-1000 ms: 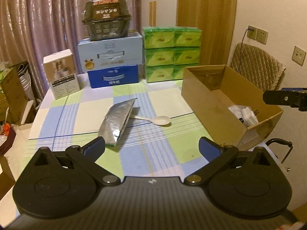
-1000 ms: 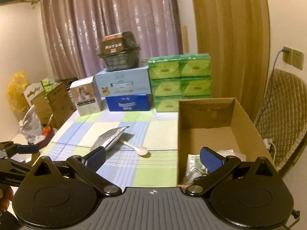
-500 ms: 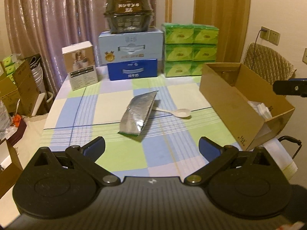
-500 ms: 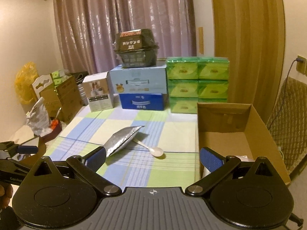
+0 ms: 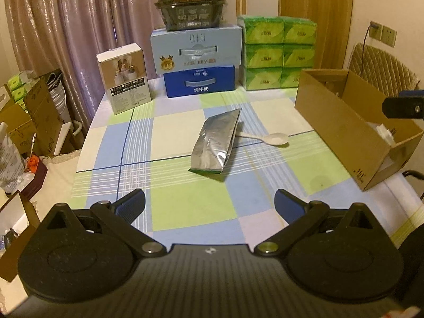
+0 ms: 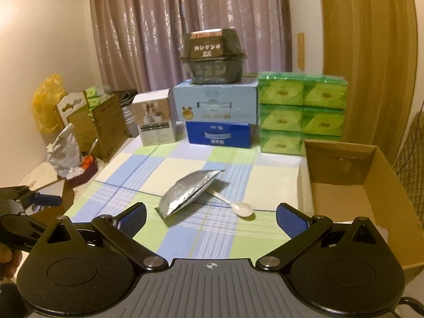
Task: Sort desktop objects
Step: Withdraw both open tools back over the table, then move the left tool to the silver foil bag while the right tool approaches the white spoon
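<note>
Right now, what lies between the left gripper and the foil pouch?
Only bare checked tablecloth, as the left wrist view shows. The open left gripper has nothing between it and the foil pouch.

We see the worktop's cloth [image 5: 185, 212] in a check of pale green, light blue and cream, crossed by thin white stripes and dark blue lines, and on it a shiny silver foil pouch [image 5: 215, 143] with a green bottom edge beside a cream-white spoon [image 5: 275, 140]. To the right stands a plain brown cardboard box [image 5: 341, 137], and at the back we find bright green tissue packs [image 5: 278, 53], a light blue carton [image 5: 196, 50] atop a deep blue one [image 5: 199, 84], and a dark container [image 5: 189, 5] with orange lettering. Behind them hangs a glossy mauve curtain [image 6: 185, 13], and both pairs of tongs are black with blue pads [image 5: 131, 204].
</note>
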### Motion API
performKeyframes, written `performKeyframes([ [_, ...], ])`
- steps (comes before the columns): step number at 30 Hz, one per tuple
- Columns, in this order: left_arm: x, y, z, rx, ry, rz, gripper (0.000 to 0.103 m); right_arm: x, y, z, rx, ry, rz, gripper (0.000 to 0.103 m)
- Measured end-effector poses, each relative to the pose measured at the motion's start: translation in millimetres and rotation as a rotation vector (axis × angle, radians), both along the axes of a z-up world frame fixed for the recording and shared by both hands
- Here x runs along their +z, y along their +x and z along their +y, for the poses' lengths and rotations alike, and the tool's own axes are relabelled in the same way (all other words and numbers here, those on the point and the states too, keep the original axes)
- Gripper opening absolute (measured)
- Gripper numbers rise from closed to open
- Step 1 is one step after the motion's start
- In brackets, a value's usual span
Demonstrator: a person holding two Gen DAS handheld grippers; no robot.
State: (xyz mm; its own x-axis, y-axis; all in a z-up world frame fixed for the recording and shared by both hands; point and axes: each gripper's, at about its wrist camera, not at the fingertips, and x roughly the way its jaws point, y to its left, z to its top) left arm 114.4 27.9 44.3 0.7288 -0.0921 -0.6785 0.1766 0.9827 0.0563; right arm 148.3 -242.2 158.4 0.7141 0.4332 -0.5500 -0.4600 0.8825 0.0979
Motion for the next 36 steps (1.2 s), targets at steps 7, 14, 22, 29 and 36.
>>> performKeyframes([
  [7,-13,14,7,-0.008,0.003,0.032,0.102,-16,15,16,0.031,-0.060,0.013,0.101],
  [14,-25,36,16,-0.041,0.021,0.067,0.102,-43,52,36,0.123,-0.186,0.023,0.101],
  [22,-40,82,22,-0.118,0.038,0.104,0.102,-81,111,60,0.240,-0.371,0.055,0.101],
  [29,-50,138,16,-0.193,0.042,0.125,0.102,-106,157,70,0.341,-0.522,0.089,0.085],
  [36,-71,187,-2,-0.273,0.063,0.156,0.102,-130,190,80,0.429,-0.629,0.134,0.080],
])
